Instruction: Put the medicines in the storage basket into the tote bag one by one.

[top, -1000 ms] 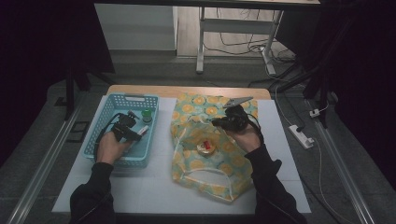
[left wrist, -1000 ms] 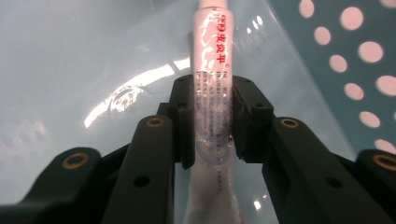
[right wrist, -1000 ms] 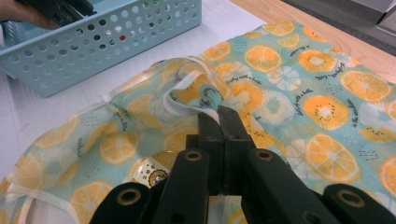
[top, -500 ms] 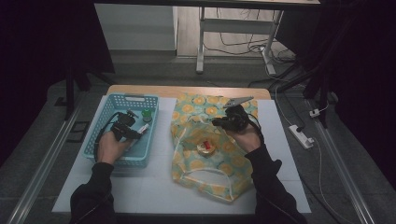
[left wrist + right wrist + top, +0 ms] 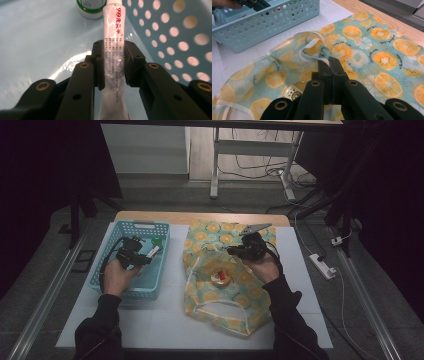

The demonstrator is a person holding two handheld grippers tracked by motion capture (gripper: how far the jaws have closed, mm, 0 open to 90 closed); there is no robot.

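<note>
One white tube (image 5: 113,50) with red lettering sits clamped between the pads of the left gripper (image 5: 113,65), low inside the blue basket (image 5: 116,292), its capped end just short of a green-ringed jar (image 5: 90,8). The hold is near the tube's middle on a soft, glossy skin, so I judge it could squirm sideways or droop as it is lifted, and the cap might catch on the perforated wall. Across the surface (image 5: 165,325), the right gripper (image 5: 329,65) is closed on the white-trimmed edge of the orange-print bag (image 5: 372,45), holding its mouth up; if that thin fabric slips free, the opening likely collapses over the small round tin (image 5: 220,277) inside.
</note>
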